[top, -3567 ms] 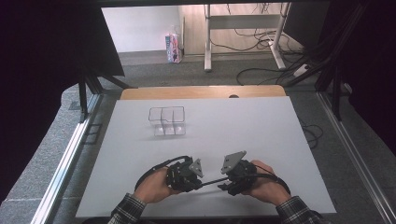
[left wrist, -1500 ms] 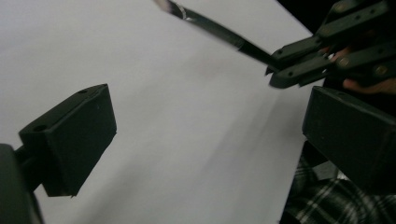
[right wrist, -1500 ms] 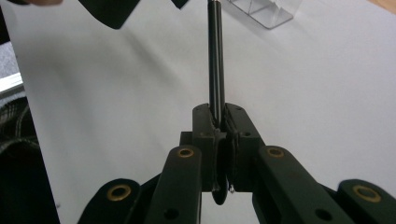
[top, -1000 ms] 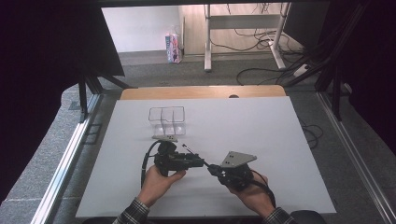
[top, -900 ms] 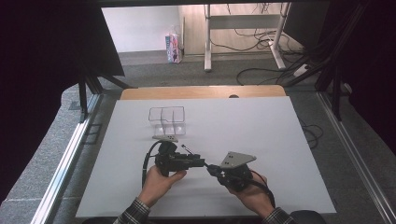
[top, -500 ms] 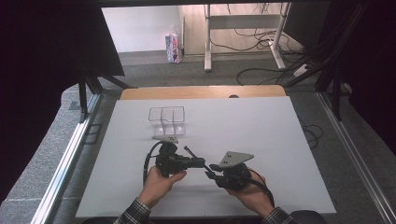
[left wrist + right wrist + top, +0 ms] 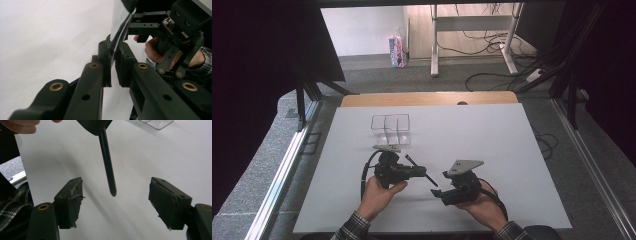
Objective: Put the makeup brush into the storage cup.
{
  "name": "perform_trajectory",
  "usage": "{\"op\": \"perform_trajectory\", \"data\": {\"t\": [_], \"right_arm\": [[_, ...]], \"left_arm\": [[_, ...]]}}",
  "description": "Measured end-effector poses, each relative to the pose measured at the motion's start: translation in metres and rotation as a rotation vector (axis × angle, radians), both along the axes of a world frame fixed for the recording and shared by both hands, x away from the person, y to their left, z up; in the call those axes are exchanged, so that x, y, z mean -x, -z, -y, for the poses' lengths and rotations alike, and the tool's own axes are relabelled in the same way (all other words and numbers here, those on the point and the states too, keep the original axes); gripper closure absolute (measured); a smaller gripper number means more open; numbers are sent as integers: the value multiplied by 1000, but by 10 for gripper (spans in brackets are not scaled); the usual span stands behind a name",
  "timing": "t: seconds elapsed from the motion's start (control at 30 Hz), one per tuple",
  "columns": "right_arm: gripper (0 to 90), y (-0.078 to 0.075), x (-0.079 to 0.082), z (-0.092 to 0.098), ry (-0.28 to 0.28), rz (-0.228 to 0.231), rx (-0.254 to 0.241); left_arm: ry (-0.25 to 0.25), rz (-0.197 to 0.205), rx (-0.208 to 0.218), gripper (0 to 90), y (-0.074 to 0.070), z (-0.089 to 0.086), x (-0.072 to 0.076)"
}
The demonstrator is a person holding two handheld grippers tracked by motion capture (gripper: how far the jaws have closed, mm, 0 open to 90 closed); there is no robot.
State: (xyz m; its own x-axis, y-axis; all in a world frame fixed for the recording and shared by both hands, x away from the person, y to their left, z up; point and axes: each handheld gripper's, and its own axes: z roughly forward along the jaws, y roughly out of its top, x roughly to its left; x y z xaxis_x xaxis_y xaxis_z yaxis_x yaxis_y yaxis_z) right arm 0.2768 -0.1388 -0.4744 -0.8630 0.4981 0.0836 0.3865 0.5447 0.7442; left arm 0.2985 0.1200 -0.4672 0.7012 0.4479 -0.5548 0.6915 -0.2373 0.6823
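A thin black stick [image 7: 421,170] lies slantwise in my left gripper [image 7: 422,173], whose jaws are shut on its middle above the white table [image 7: 492,145]. In the left gripper view the stick [image 7: 120,37] runs up from between the closed pads [image 7: 106,56], with the right gripper [image 7: 160,32] beyond. My right gripper [image 7: 436,192] faces the stick's lower end. Its jaws have just been opening and stand wide apart. In the right gripper view the stick's tip [image 7: 108,167] hangs between the pads [image 7: 71,200], touching neither, and my right gripper [image 7: 115,202] is empty.
A clear plastic box [image 7: 391,129] with compartments stands on the table behind the left gripper, and its corner [image 7: 157,123] shows at the top of the right gripper view. A wooden strip [image 7: 427,98] edges the table's far side. A carton [image 7: 397,51] stands on the floor beyond.
The right gripper's jaws have opened off the stick and drawn slightly back toward the front edge. The left gripper closed on the stick and stayed in place.
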Motion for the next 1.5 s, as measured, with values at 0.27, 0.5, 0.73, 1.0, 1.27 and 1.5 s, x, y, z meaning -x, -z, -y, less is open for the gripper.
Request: {"op": "perform_trajectory", "data": {"t": [0.27,0.5,0.73,1.0,1.27,1.5], "right_arm": [[210,0,-1,3,5,-4,-1],[190,-1,-1,7,10,-4,-14],[150,0,-1,8,5,-2,-1],[139,1,0,15,7,14,10],[107,-1,-3,25,16,23,11],[83,-2,-3,28,8,18,3]], "left_arm": [[-11,10,-24,839,-2,-2,1],[-11,30,-42,839,-4,-4,3],[-11,46,-73,839,-6,-5,5],[-26,69,-110,838,-7,-8,7],[-36,95,-158,838,-9,-11,9],[-45,109,-185,838,-10,-15,11]]}}
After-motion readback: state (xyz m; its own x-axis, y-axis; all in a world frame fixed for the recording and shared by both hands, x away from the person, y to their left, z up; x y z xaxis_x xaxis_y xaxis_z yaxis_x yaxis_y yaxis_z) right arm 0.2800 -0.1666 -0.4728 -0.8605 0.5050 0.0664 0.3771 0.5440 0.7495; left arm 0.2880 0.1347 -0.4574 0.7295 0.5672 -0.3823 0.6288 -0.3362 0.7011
